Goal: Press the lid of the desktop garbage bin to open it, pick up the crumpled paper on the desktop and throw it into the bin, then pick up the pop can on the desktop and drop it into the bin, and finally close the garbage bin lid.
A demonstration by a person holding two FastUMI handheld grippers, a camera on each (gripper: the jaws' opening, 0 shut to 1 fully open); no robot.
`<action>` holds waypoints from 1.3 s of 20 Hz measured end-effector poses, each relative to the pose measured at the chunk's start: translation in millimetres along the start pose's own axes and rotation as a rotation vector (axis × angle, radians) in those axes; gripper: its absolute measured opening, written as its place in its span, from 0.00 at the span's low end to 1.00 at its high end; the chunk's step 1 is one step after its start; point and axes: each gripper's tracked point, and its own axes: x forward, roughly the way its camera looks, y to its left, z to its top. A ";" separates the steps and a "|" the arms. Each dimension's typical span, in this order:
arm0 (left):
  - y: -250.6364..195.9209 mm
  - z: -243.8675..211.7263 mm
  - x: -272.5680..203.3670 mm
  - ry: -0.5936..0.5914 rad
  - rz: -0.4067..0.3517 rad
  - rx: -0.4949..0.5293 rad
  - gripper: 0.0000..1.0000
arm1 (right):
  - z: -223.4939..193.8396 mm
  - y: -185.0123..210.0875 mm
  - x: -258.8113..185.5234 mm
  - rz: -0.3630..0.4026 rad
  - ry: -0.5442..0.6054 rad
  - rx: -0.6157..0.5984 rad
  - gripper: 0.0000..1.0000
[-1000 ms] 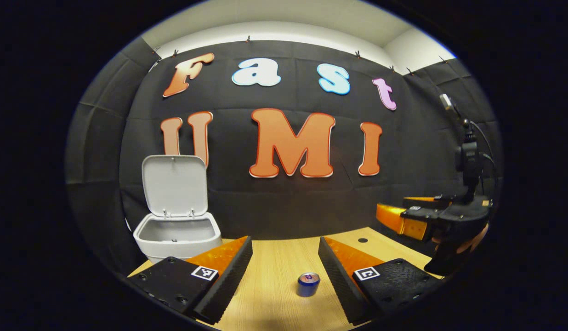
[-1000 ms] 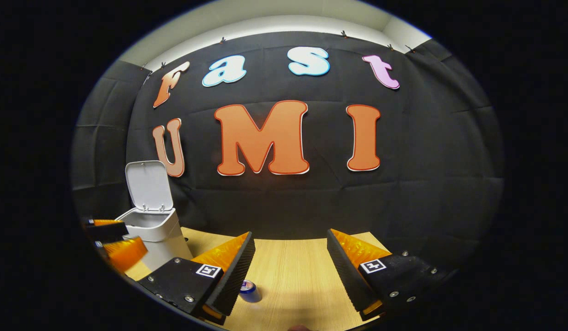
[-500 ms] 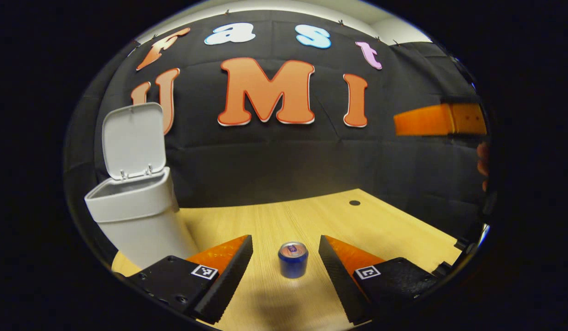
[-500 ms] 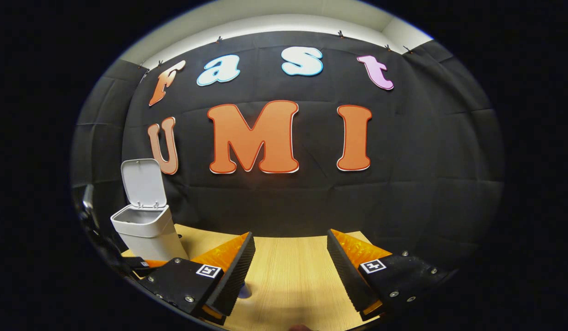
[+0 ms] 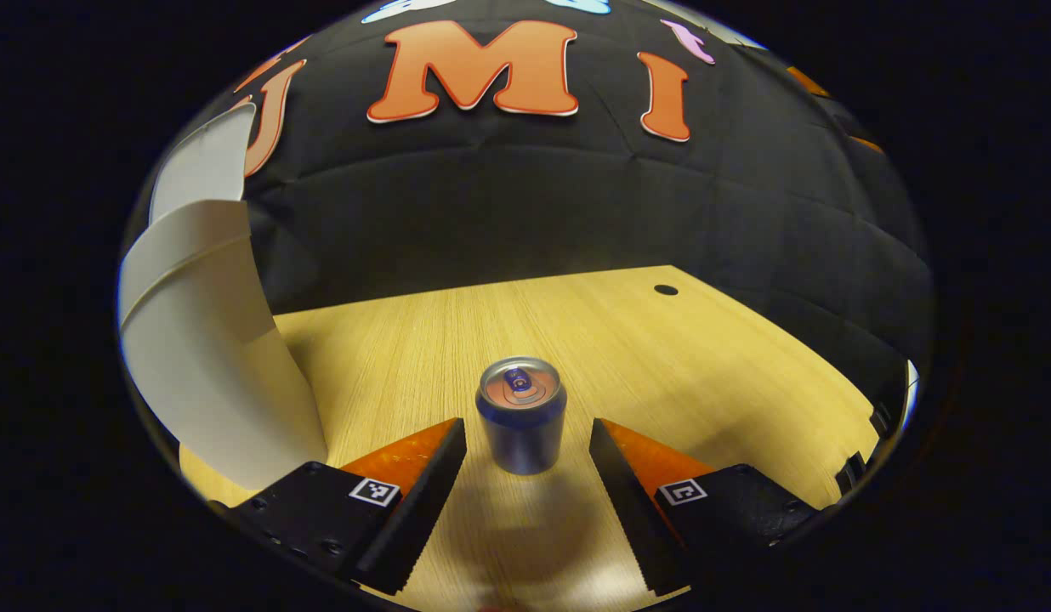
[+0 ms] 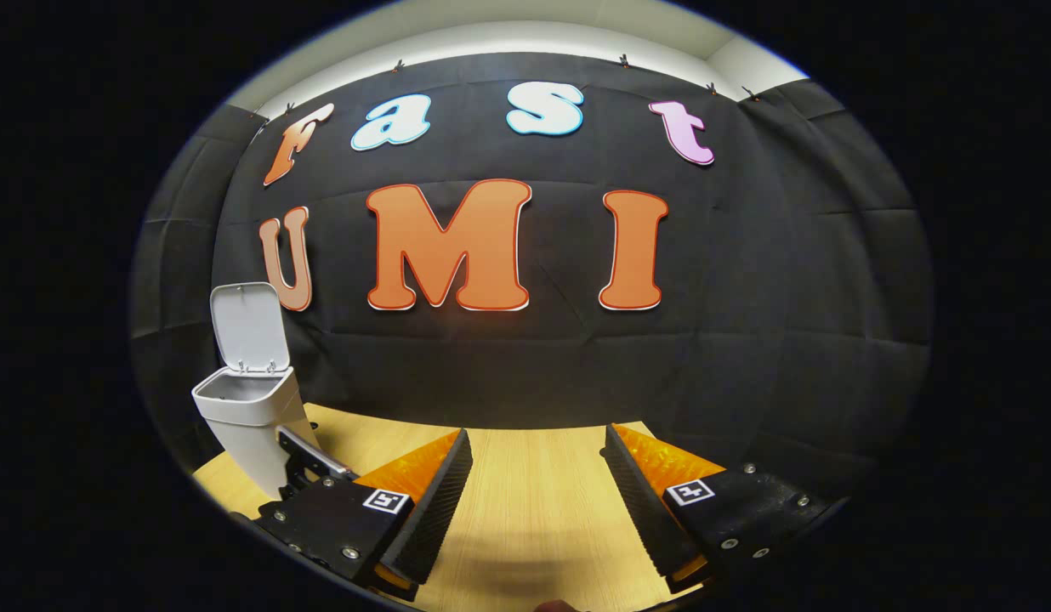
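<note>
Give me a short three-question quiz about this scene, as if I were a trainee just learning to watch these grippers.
1. True or false: the bin lid stands open.
2. The pop can is: A) lying on its side, B) upright on the table, C) held in the air.
3. Which gripper has the can lined up between its fingers?

Key
1. True; the garbage bin shows its open mouth.
2. B.
3. The left gripper, open and not yet touching the can. The right gripper is open too.

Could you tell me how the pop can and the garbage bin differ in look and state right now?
The pop can is a small blue metal cylinder; the garbage bin is a much larger white box. The can's top is sealed, while the bin stands open, lid raised. Both stand upright on the wooden desktop.
</note>
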 end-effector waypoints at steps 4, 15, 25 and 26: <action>3.9 -12.3 30.8 0.053 0.013 0.004 0.95 | -4.0 -8.4 -0.7 -0.020 0.017 0.000 0.94; -2.3 -24.9 62.9 0.102 -0.027 0.023 0.88 | -10.0 -23.1 -1.6 -0.061 0.041 0.002 0.94; 5.3 6.3 39.8 0.063 -0.010 0.038 0.84 | -12.6 -12.2 1.1 -0.049 0.040 0.007 0.94; 7.1 13.0 33.2 0.050 -0.008 0.035 0.83 | -13.0 -10.4 2.6 -0.046 0.040 0.008 0.94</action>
